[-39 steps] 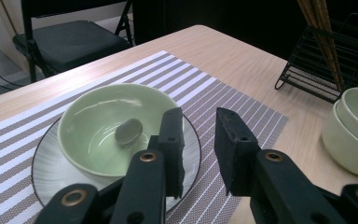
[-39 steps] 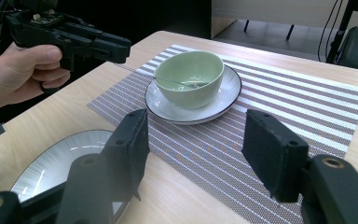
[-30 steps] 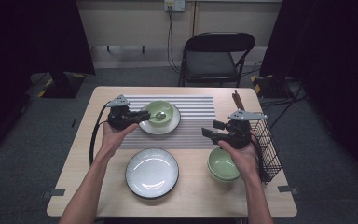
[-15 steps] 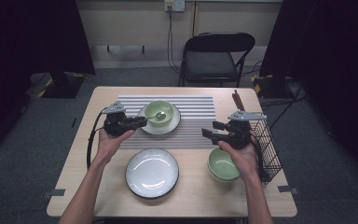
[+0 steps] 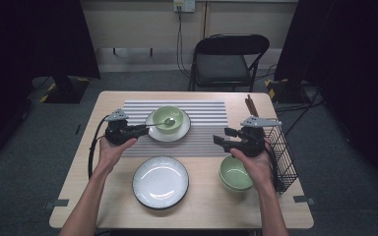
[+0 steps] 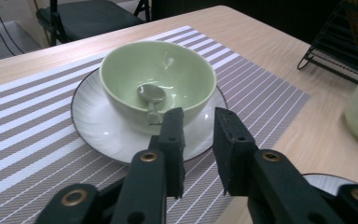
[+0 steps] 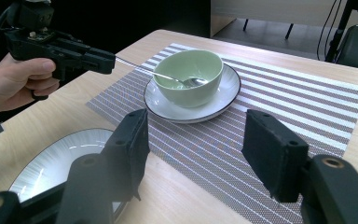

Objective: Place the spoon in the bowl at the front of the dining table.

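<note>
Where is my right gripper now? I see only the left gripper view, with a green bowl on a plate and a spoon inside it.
Observer: The right gripper is near the table's right edge, next to the wire basket and just beyond a second green bowl.
Operator: Does it hold something?
Observer: No. In the right gripper view its jaws stand wide apart with nothing between them.
Operator: How does the handle of the spoon lie?
Observer: The spoon leans on the rim of the first bowl, and its handle points to the left gripper. Whether they touch I cannot tell.
</note>
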{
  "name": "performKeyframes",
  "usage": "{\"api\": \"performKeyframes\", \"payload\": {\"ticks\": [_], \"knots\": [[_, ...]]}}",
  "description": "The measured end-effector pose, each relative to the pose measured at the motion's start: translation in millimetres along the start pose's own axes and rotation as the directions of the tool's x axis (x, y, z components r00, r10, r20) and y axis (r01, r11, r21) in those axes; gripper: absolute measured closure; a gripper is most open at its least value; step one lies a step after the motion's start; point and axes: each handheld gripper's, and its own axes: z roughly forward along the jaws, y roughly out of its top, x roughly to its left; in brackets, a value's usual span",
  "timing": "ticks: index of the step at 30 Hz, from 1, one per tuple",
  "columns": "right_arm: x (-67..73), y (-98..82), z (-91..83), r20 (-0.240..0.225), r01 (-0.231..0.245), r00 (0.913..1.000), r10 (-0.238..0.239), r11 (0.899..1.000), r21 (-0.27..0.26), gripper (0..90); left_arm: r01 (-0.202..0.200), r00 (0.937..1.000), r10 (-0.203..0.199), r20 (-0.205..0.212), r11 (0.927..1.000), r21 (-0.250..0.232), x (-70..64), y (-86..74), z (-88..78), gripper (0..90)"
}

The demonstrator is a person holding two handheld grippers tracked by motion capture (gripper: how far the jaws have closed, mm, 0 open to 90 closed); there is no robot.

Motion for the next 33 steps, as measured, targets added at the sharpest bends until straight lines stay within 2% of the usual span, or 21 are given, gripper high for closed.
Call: {"api": "performKeyframes", "payload": {"ticks": [8,12,14,15,19,23,27,30,32,33], "knots": [[-1.5,-0.3,-1.6,0.005,-0.003,1.0000,0.003,1.000,-0.002,40.8,0.006,0.9991,-0.005,-0.043,1.0000,0.007,11.6,-0.3,-2.4,75.1],[-1.2,-0.2,-1.6,0.004,-0.002,1.0000,0.002,1.000,-0.002,40.8,0.039,0.9981,-0.040,-0.047,0.9991,-0.017,19.4,-0.5,-1.5,77.1],[-1.8,-0.3,-1.0,0.004,-0.002,1.0000,0.002,1.000,0.001,40.9,0.053,0.9961,-0.055,-0.070,0.9982,-0.028,22.6,-0.7,-0.4,77.6],[-1.9,-0.4,-0.9,0.003,-0.004,1.0000,0.004,1.000,-0.001,40.8,0.067,0.9956,-0.069,-0.062,0.9971,-0.037,24.4,-1.7,0.1,78.1],[-2.7,-0.5,-1.5,0.005,-0.001,1.0000,0.001,1.000,0.001,40.8,0.080,0.9936,-0.083,-0.078,0.9959,-0.043,30.2,-4.7,1.4,77.1],[-3.9,-1.2,-2.5,0.009,-0.004,1.0000,0.004,1.000,0.002,40.8,0.099,0.9924,-0.104,-0.066,0.9923,-0.074,33.1,-4.3,0.8,74.8],[-4.8,-1.6,-2.9,0.010,-0.007,0.9999,0.007,1.000,0.002,40.9,0.072,0.9947,-0.075,-0.071,0.9966,-0.040,31.6,-1.2,3.5,75.3],[-4.5,-1.6,-2.6,0.009,-0.006,0.9999,0.006,1.000,0.003,40.8,0.085,0.9934,-0.089,-0.073,0.9945,-0.061,30.3,2.6,3.4,74.8],[-4.2,-1.6,-2.5,0.008,-0.004,1.0000,0.003,1.000,0.005,40.9,0.087,0.9933,-0.090,-0.072,0.9950,-0.048,29.9,3.6,2.5,74.3],[-4.0,-1.6,-2.5,0.006,-0.004,1.0000,0.004,1.000,0.004,40.8,0.087,0.9917,-0.091,-0.091,0.9953,-0.042,28.4,3.4,2.3,74.1]]}}
